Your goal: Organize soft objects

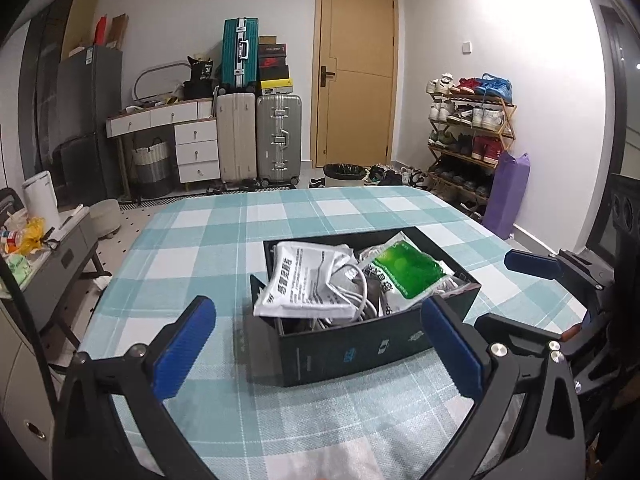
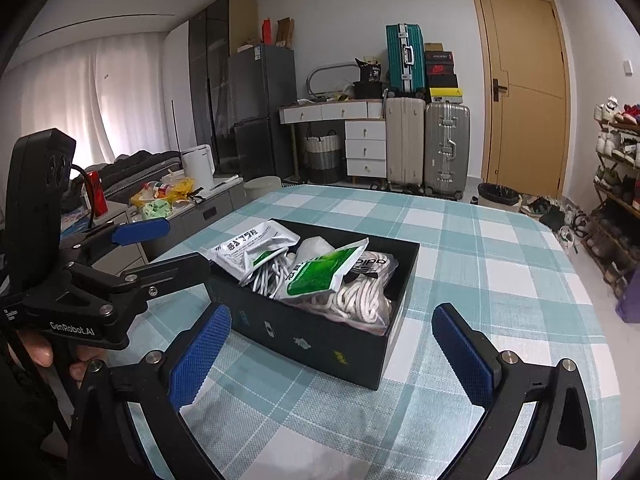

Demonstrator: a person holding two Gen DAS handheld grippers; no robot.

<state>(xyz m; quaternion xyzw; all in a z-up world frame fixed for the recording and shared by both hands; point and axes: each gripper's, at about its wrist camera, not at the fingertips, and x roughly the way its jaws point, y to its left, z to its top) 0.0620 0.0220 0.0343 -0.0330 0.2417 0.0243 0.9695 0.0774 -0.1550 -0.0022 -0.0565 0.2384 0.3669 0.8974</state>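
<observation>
A black open-topped box (image 1: 360, 348) (image 2: 312, 340) stands on the teal checked tablecloth (image 1: 240, 224) (image 2: 500, 264). Inside lie a white printed pouch (image 1: 304, 280) (image 2: 248, 244), a pouch with a green window (image 1: 408, 268) (image 2: 320, 274), and white cords and rope (image 1: 362, 296) (image 2: 360, 300). My left gripper (image 1: 317, 306) (image 2: 186, 242) is open, just short of the box's near left side, with nothing between its pads. My right gripper (image 2: 331, 312) (image 1: 494, 289) is open at the box's near right side and holds nothing.
A low grey cabinet (image 2: 192, 216) with clutter stands left of the table. Suitcases (image 1: 260, 140), a white drawer unit (image 1: 196, 152), a wooden door (image 1: 356, 76), a bin (image 1: 344, 174) and a shoe rack (image 1: 468, 132) line the far wall. Fingers of a hand (image 2: 40, 356) hold the left gripper.
</observation>
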